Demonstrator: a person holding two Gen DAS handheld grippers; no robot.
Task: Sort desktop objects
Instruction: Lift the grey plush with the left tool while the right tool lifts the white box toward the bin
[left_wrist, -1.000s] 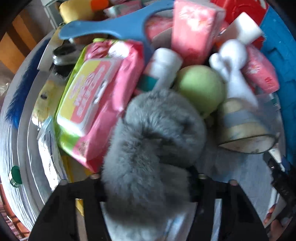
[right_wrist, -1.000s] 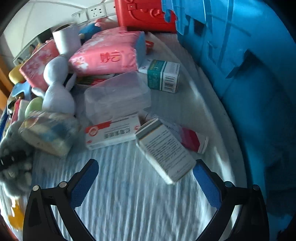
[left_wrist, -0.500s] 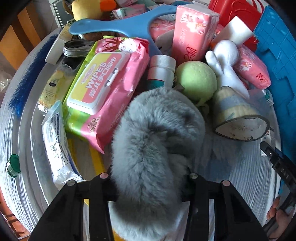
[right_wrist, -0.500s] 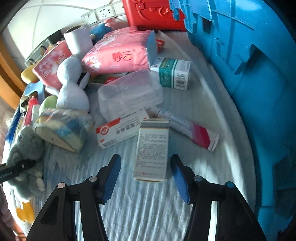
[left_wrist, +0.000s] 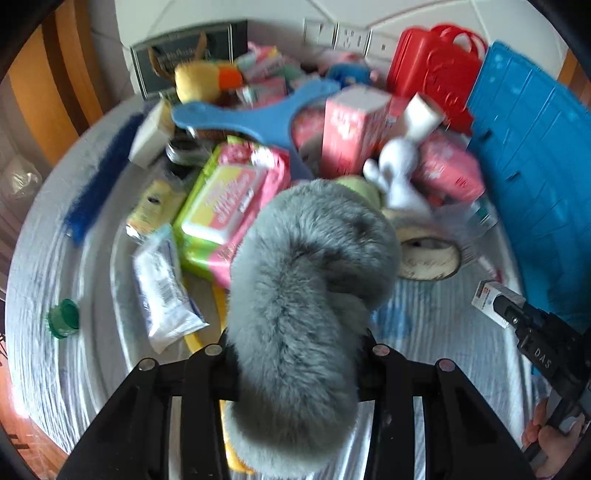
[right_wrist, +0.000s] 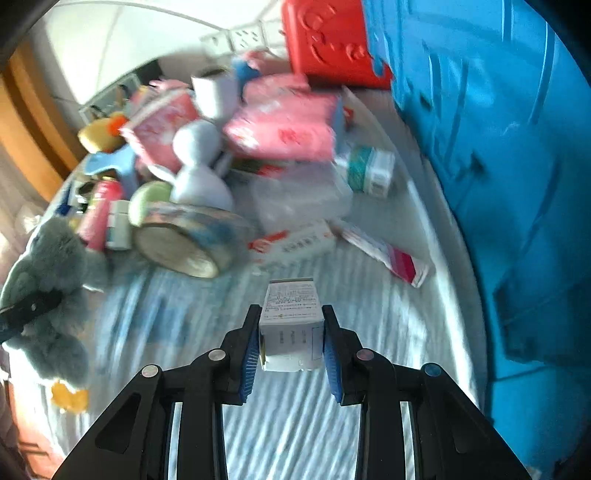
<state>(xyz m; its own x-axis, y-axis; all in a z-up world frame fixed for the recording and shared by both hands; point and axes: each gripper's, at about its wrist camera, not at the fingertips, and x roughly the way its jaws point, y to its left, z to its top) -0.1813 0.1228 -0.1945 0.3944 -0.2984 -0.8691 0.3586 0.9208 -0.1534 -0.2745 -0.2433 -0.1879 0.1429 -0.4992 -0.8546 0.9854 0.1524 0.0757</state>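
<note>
A grey fluffy plush toy fills the middle of the left wrist view. My left gripper is clamped on it, jaws still closing, and the fur hides the pads. The toy hangs above the white striped cloth. In the right wrist view a small white medicine box with printed text sits upright between the blue pads. My right gripper presses on both its sides, jaws still closing, and holds it above the cloth. The same plush shows at the left edge of that view.
A blue crate walls off the right side, with a red basket behind it. The pile holds a wet wipes pack, a tape roll, a white bunny figure, a blue hanger and pink tissue packs. A green cap lies far left.
The right gripper went from wide open to shut on the white box and raised it off the cloth. The left gripper rose with the grey plush, so more of the pile shows.
</note>
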